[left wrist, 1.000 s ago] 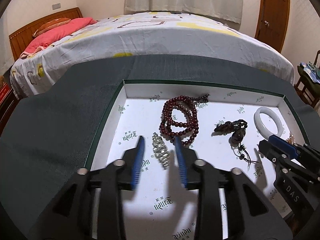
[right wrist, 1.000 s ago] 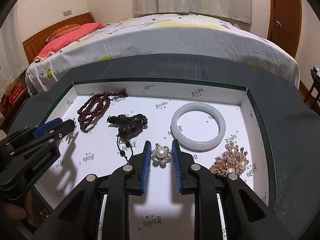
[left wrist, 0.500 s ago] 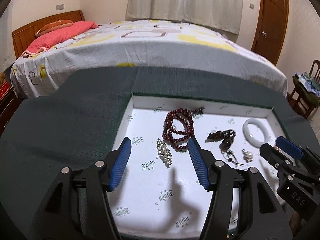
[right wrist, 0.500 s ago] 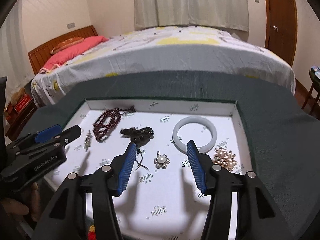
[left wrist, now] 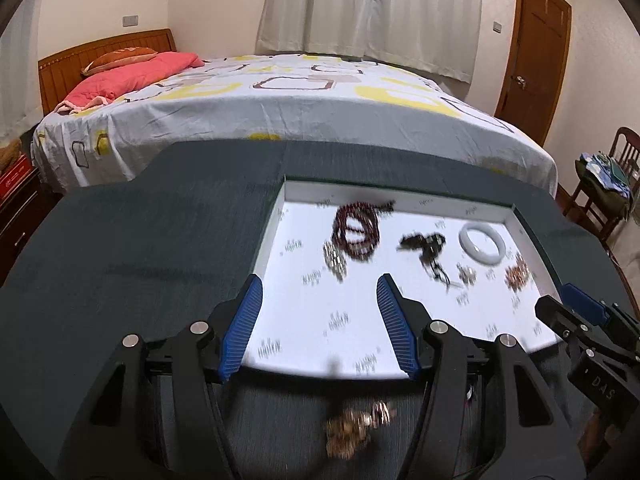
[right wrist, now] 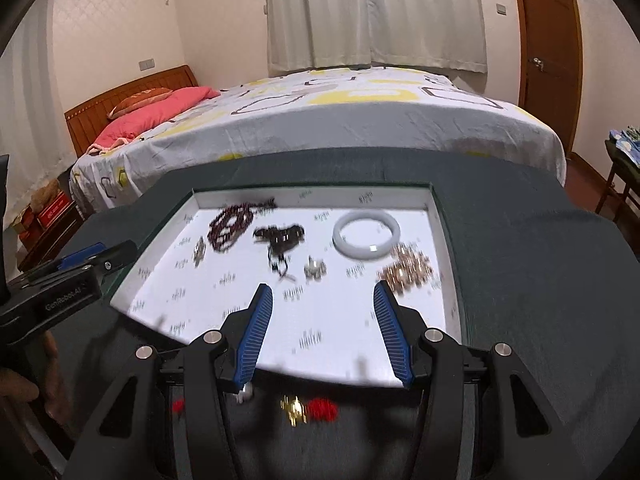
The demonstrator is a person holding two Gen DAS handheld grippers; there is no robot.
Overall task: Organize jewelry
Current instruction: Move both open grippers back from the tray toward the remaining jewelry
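Observation:
A shallow white tray (left wrist: pixel 280 216) (right wrist: pixel 440 216) on a dark cloth holds a red bead string (left wrist: pixel 356 232) (right wrist: pixel 230 228), a silver piece (left wrist: pixel 334 260) (right wrist: pixel 199 250), a dark pendant on a cord (left wrist: pixel 424 244) (right wrist: pixel 280 238), a white bangle (left wrist: pixel 482 242) (right wrist: pixel 366 234), a pearl flower brooch (left wrist: pixel 466 274) (right wrist: pixel 315 268) and a gold cluster (left wrist: pixel 518 274) (right wrist: pixel 408 270). My left gripper (left wrist: pixel 318 322) and right gripper (right wrist: pixel 323 322) hang open and empty above the tray's near edge. Loose jewelry lies on the cloth beneath each: a gold piece (left wrist: pixel 358 422), and gold and red pieces (right wrist: pixel 308 408).
A bed (left wrist: pixel 280 108) with a patterned sheet stands beyond the table. A wooden door (left wrist: pixel 536 48) and a chair (left wrist: pixel 604 196) with clutter are at the right, a low cabinet (right wrist: pixel 44 220) at the left. The dark cloth (left wrist: pixel 140 240) spreads left of the tray.
Both grippers let go, the left of the silver piece and the right of the pearl brooch, opened wide and drew back and up from the tray. Loose jewelry in front of the tray came into view.

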